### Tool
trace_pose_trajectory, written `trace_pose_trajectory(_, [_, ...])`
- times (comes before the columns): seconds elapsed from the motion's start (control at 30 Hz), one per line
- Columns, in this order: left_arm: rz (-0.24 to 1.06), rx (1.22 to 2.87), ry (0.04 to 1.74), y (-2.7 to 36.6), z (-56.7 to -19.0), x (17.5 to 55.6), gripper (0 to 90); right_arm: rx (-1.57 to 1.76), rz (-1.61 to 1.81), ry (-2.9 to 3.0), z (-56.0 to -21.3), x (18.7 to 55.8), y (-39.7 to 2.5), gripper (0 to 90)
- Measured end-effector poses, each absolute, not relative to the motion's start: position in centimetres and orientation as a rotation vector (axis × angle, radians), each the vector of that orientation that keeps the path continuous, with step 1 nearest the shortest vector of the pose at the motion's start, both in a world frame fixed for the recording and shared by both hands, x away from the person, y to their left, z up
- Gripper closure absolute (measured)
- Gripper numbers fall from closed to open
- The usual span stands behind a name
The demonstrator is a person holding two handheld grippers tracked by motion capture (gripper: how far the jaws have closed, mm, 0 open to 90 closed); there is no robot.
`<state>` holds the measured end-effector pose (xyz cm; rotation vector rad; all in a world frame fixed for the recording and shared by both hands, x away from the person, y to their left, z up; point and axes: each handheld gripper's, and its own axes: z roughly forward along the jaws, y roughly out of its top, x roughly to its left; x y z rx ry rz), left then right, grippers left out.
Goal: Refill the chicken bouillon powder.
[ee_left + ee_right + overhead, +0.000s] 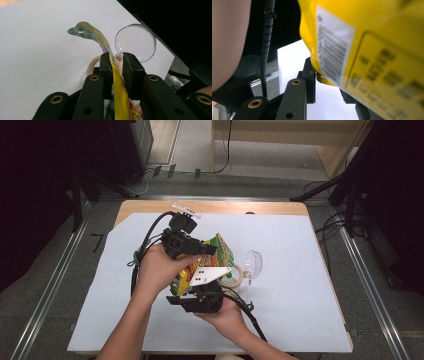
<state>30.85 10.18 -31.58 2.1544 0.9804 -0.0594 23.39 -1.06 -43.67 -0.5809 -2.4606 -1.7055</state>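
A yellow and green snack bag (223,253) is held up over the white sheet between both grippers. My left gripper (212,250) comes in from the left and is shut on the bag's top edge. In the left gripper view the thin bag (98,37) runs between the closed jaws of that gripper (117,58) and curls away beyond them. My right gripper (189,287) holds the bag from below. In the right gripper view the bag's barcode side (374,50) looms close, its lower corner between the jaws of that gripper (327,76); the far jaw is mostly hidden.
A roll of beige tape (236,276) lies on the white sheet (300,295) just right of the bag, with a clear plastic cup (253,263) on its side next to it. A small clear item (186,210) sits near the table's far edge.
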Motion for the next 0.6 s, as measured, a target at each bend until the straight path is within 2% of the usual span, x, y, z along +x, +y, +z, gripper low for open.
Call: trace_pose_trajectory(0.6, [-0.090, 2.145, 0.965, 10.01, -32.43, 30.80, 78.0, -0.556, -1.669, -2.497, -44.08, 23.12, -1.63, 71.8])
